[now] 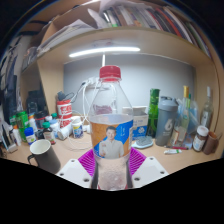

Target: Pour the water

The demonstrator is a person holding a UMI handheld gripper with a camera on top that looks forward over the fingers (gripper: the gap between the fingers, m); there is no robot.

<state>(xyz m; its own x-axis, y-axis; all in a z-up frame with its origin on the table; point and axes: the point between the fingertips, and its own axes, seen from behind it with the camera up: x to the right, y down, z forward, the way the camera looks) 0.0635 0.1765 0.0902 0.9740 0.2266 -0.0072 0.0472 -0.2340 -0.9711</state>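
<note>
Pink pads pressed against both sides of clear water bottle; gripper closed on it low down, near the base. Bottle held upright, above desk. Red cap seemingly on. Risks judged: low grip under tall body, so possible tipping or slipping once tilted; no flow while capped. Mug just beyond to the side; cluttered jars and cans further back. Hand unseen.
</note>
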